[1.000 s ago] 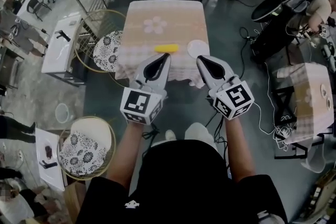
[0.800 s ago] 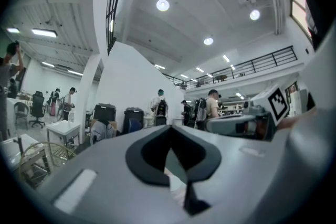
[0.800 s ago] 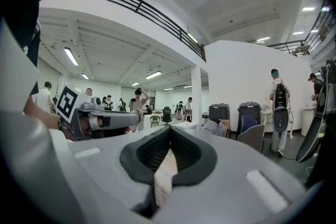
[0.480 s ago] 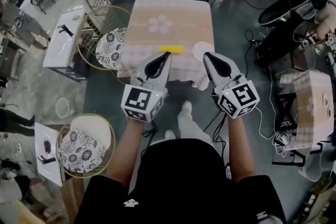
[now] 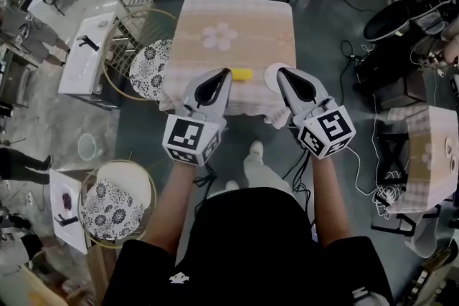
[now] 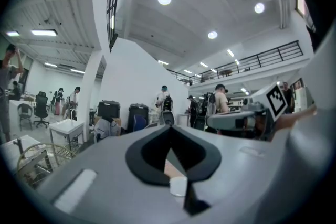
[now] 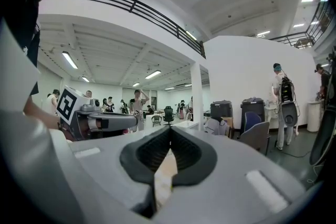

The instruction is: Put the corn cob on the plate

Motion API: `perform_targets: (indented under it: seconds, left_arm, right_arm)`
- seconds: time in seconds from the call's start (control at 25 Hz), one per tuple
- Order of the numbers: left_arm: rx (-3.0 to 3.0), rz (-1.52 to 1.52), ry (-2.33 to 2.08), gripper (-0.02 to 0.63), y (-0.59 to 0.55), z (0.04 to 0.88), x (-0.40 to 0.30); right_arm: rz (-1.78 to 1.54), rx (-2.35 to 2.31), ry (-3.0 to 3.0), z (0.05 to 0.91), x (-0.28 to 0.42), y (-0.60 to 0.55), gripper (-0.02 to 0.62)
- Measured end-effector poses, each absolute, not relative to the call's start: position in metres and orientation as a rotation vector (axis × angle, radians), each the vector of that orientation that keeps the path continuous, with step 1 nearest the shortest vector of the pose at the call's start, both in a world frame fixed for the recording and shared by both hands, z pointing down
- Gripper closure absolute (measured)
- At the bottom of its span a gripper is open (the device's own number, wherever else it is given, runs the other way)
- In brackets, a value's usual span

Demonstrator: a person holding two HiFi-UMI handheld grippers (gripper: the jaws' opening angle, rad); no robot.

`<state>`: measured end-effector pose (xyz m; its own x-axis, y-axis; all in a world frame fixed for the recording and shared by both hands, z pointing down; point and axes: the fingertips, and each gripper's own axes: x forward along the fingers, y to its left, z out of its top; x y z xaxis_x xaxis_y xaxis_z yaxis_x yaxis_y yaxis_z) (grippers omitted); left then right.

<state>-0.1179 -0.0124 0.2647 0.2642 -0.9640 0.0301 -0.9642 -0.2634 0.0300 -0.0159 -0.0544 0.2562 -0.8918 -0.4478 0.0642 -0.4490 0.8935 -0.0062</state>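
Yellow corn cob (image 5: pixel 242 73) lies flat on the cloth-covered surface (image 5: pixel 237 11), close to the near edge, long axis running left to right. White plate (image 5: pixel 272 71) sits just right of the cob on the same cloth. Cob is off the plate; whether the two touch cannot be told from the head view. Cloth is a pale pink check with a white flower print (image 5: pixel 219 36) near the middle.

Left hand-held gripper (image 5: pixel 225 74) is held level in front of the person, tip at the near edge of the surface, just left of the cob. Its own view shows the two dark pads pressed together with nothing clamped between them. Right hand-held gripper (image 5: pixel 282 72) is held level alongside, tip overlapping the near part of the plate in the head view. Its own view shows the jaws together as well, empty. Cob lies between the two tips; whether the left tip touches it cannot be told.

Bare forearms (image 5: pixel 176 208) run back from the marker cubes. Each gripper view catches the other gripper off to one side.

Two round wire-framed stools with black-and-white patterned cushions stand left of the surface, one just beside it (image 5: pixel 149 68), one nearer the person (image 5: pixel 117 208). White desk (image 5: pixel 86 57) stands further left
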Motion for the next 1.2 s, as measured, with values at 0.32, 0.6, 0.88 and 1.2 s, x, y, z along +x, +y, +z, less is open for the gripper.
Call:
perform_targets:
  seconds: [0.32, 0.6, 0.88, 1.2]
  left_arm:
    - [2.405, 0.03, -1.918, 0.597, -0.069, 0.272, -0.131]
    - [2.344, 0.065, -1.945, 0.597, -0.115, 0.28, -0.137]
    - [2.288, 0.095, -1.998, 0.597, -0.146, 0.282, -0.145]
    - [2.228, 0.107, -2.053, 0.597, -0.166, 0.285, -0.15]
  right_arm:
    - [0.056, 0.651, -2.992, 0.264, -0.026, -0.114, 0.594]
    - [0.102, 0.609, -2.992, 0.27, -0.031, -0.171, 0.594]
    - [0.14, 0.542, -3.009, 0.277, -0.041, -0.208, 0.594]
    - [0.169, 0.464, -3.019, 0.287, -0.046, -0.232, 0.594]
